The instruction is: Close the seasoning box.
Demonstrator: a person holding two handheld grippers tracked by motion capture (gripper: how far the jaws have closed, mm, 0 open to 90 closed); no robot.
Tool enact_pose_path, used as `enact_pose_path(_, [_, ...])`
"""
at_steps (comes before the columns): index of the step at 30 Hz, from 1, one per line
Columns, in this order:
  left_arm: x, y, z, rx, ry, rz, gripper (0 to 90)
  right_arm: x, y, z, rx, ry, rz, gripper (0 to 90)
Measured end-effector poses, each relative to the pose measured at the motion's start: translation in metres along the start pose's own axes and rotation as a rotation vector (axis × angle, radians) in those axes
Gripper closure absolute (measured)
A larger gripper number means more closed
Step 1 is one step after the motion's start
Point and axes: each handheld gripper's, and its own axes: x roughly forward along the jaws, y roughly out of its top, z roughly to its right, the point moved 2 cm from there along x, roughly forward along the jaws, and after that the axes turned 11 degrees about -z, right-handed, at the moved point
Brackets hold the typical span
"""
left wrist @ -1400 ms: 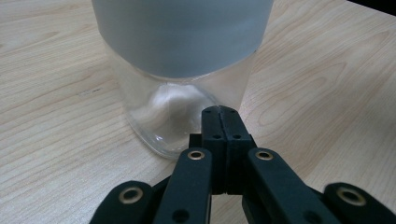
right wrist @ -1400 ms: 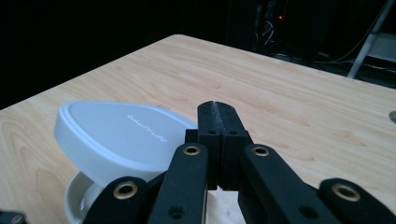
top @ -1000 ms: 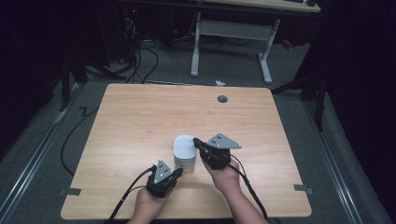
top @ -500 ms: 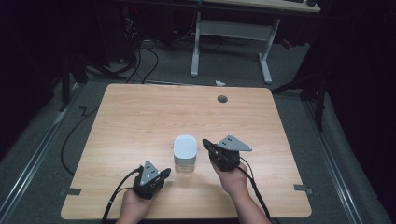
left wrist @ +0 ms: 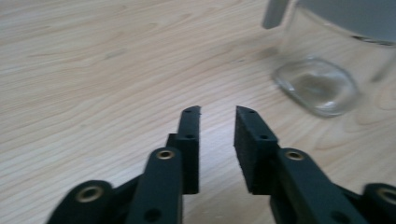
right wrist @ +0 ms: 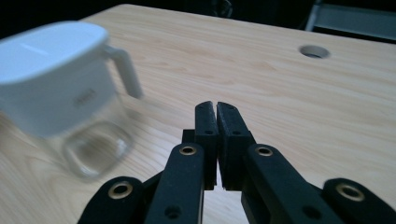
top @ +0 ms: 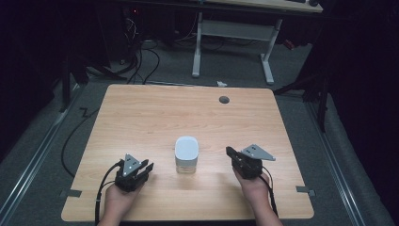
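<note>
The glass jar (top: 187,155), upright under its white lid (right wrist: 44,53), stands on the counter (top: 155,113) between your two hands. Your left gripper (top: 133,172) sits to its left, jaws narrowly parted and empty; the jar lies ahead and right of them. Your right gripper (top: 241,163) sits to its right, jaws pressed together, empty; the jar lies ahead and left. Both are apart from it, the left seemingly slightly nearer.
</note>
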Motion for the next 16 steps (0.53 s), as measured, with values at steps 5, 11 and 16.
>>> enact_pose_path(5, [0.001,0.001,-0.014,0.021,0.058,0.005,59.6,-0.013,-0.028,0.032,0.071,-0.054,-0.020,85.9])
enact_pose_path(11, [-0.002,0.002,-0.019,0.001,0.070,0.007,59.3,-0.033,-0.066,0.057,0.147,-0.121,-0.022,81.8])
enact_pose_path(16, [0.000,0.001,-0.012,0.004,0.064,0.012,59.2,-0.041,-0.074,0.060,0.158,-0.123,-0.009,81.9])
